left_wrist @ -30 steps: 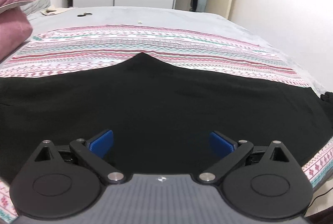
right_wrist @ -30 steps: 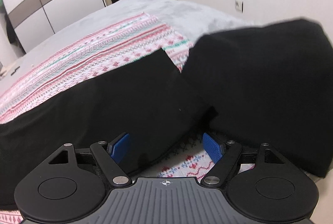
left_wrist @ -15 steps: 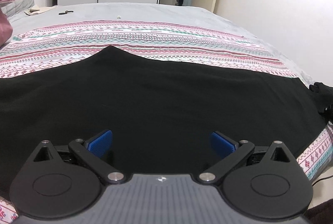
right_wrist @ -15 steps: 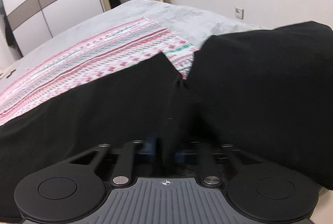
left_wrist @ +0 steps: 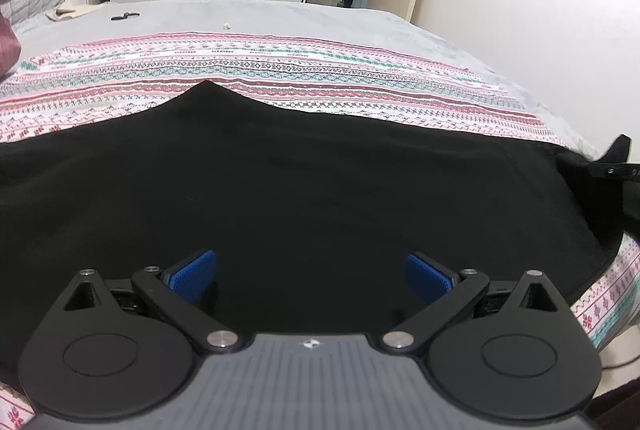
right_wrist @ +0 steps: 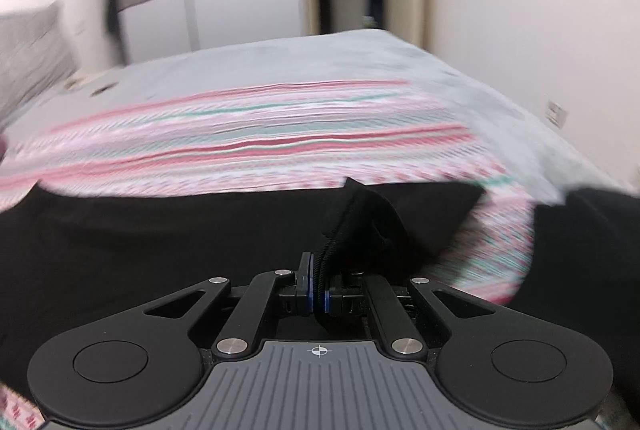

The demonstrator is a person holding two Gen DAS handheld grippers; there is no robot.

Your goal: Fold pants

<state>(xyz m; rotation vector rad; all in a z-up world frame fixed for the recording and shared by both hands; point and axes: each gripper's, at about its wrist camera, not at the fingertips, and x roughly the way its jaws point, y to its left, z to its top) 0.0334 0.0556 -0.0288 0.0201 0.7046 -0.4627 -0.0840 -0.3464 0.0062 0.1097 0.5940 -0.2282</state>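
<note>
Since the earlier frame, the right gripper [right_wrist: 317,286] had clamped its blue pads onto a bunched edge of the black pants [right_wrist: 160,242] and swung across the bed, its view blurred by the motion. By contrast, the left gripper [left_wrist: 311,272] hung over the pants [left_wrist: 304,190] with jaws spread wide and nothing between them. The pants lay flat across the patterned blanket [left_wrist: 280,70] toward the near edge of the bed [left_wrist: 280,18], with one part lifted at the right gripper.
</note>
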